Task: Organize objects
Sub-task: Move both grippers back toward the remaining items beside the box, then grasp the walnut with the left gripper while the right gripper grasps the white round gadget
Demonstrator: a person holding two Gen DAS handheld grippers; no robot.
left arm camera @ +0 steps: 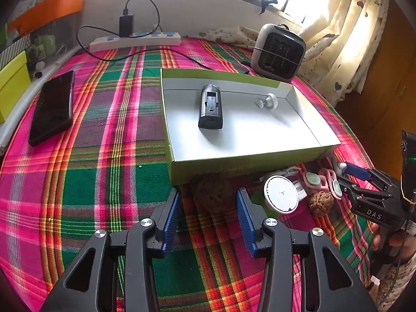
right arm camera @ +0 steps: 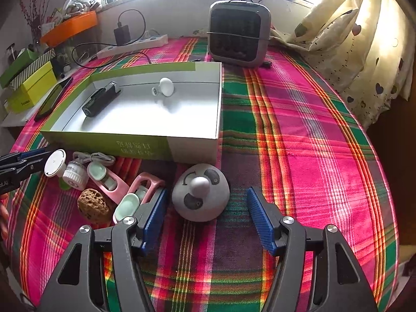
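A shallow green-and-white box (left arm camera: 182, 130) (right arm camera: 192, 153) lies on the plaid cloth. In it are a black device (left arm camera: 210, 106) (right arm camera: 101, 100) and a small white knob (left arm camera: 267, 101) (right arm camera: 165, 87). In front of the box lie a white round disc (left arm camera: 280, 195) (right arm camera: 55, 166), a walnut (left arm camera: 321, 202) (right arm camera: 93, 204), pink clips with green pads (left arm camera: 327, 180) (right arm camera: 117, 182) and a grey dome with a panda face (right arm camera: 200, 192). My left gripper (left arm camera: 209, 215) is open above a second walnut (left arm camera: 214, 193). My right gripper (right arm camera: 205, 218) is open around the grey dome, not touching it.
A black phone (left arm camera: 52, 106) lies left of the box. A power strip with charger (left arm camera: 135, 39) and a small grey heater (left arm camera: 278, 52) (right arm camera: 238, 33) stand at the back. Yellow boxes (right arm camera: 31, 88) and an orange tray (right arm camera: 70, 27) are at the left. A curtain (right arm camera: 364, 39) hangs right.
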